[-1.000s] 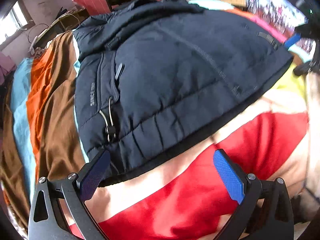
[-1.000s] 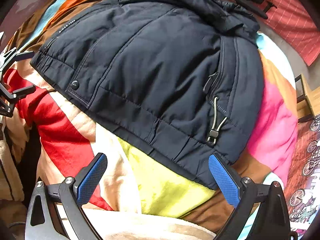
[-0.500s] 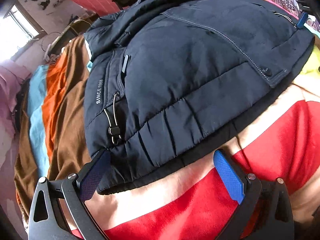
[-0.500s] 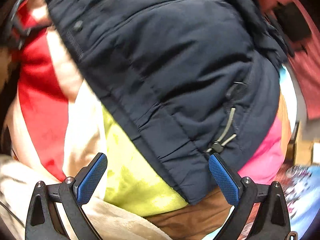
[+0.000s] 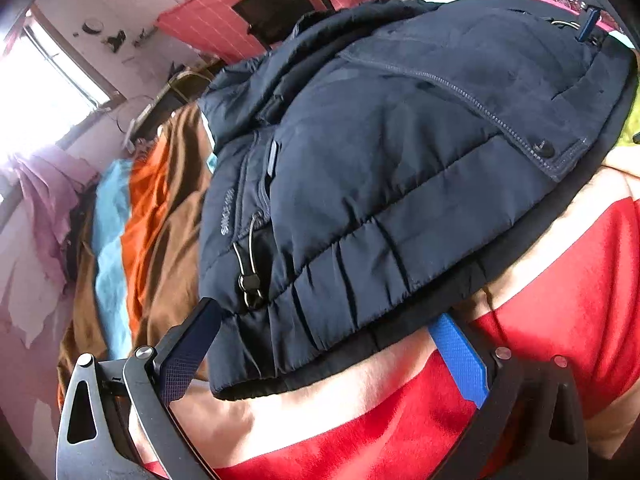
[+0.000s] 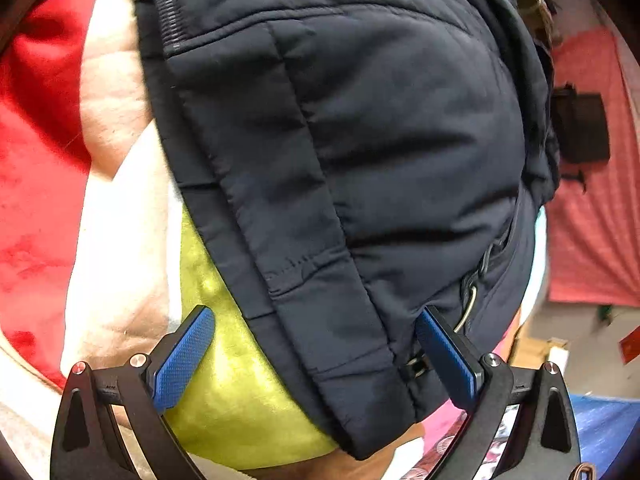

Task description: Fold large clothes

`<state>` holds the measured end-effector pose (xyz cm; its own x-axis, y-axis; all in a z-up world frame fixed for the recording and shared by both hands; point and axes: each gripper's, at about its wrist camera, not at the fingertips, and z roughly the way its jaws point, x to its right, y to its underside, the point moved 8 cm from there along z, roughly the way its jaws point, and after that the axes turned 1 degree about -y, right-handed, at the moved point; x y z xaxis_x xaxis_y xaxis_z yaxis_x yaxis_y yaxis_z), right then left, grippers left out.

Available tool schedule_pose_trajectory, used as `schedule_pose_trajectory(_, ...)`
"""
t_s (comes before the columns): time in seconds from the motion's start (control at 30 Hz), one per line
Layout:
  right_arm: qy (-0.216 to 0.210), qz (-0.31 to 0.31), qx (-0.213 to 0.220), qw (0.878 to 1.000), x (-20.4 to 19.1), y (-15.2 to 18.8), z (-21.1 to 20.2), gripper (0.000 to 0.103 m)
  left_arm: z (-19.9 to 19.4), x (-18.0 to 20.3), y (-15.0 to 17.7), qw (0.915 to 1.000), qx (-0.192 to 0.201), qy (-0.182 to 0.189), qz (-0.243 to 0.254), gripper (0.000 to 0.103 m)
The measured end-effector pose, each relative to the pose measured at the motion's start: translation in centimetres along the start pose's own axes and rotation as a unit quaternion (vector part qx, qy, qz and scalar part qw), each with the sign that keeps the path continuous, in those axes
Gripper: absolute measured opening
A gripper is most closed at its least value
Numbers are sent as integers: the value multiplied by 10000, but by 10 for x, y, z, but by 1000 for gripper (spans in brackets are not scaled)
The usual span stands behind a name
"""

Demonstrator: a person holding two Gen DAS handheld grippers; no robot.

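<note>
A dark navy padded jacket [image 5: 400, 168] lies flat on a striped blanket, hood at the far end. My left gripper [image 5: 324, 344] is open, its jaws straddling the jacket's bottom hem at the left corner, beside a cord toggle [image 5: 248, 280]. In the right wrist view the same jacket [image 6: 360, 140] fills the frame. My right gripper [image 6: 316, 340] is open, with the hem's right corner between its jaws and the right pad [image 6: 444, 352] against the hem by a cord loop. The right gripper's blue fingertip [image 5: 586, 26] shows at the far right of the left wrist view.
The blanket [image 5: 560, 300] has red, cream, yellow-green [image 6: 224, 400], brown and orange [image 5: 148, 200] stripes. A dark chair [image 5: 276, 8] and red wall cloth stand beyond the bed. A bright window is at the left.
Both grippers moved forward to the jacket's bottom hem; the hem now lies between each pair of open jaws. The right gripper swung toward the right corner.
</note>
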<state>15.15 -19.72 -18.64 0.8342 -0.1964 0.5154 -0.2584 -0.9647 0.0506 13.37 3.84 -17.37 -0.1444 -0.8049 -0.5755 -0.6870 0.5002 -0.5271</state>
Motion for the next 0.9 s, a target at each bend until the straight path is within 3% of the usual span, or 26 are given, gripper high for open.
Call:
schedule_pose_trajectory(0.1, 390, -275, 146, 9988, -8, 0, -6, 100, -7, -4, -5, 9997, 222, 7, -30, 91)
schedule_pose_trajectory(0.2, 791, -598, 286, 9947, -19, 6, -11, 98, -14, -3, -11, 9991, 388, 182, 11, 53)
schedule_pose_trajectory(0.23, 867, -662, 309, 9936, -25, 0, -12, 98, -16, -1, -14, 9988, 413, 230, 87, 34)
schedule_pose_trajectory(0.27, 968, -734, 341, 9920, -28, -1, -14, 98, -18, 3, -17, 9986, 418, 297, 160, 26)
schedule_pose_trajectory(0.47, 1242, -873, 448, 9874, -42, 5, -18, 98, -27, -11, -37, 9973, 527, 487, -167, 14)
schedule_pose_trajectory(0.67, 1291, -859, 481, 9867, -46, 7, -15, 97, -43, -22, -57, 9955, 652, 561, -389, 11)
schedule_pose_trajectory(0.73, 1325, -822, 503, 9865, -44, 4, -16, 89, -49, -24, -64, 9950, 691, 564, -440, 10)
schedule_pose_trajectory(0.9, 1411, -498, 528, 9873, -24, 5, -17, 38, -59, -31, -74, 9942, 767, 569, -498, 9)
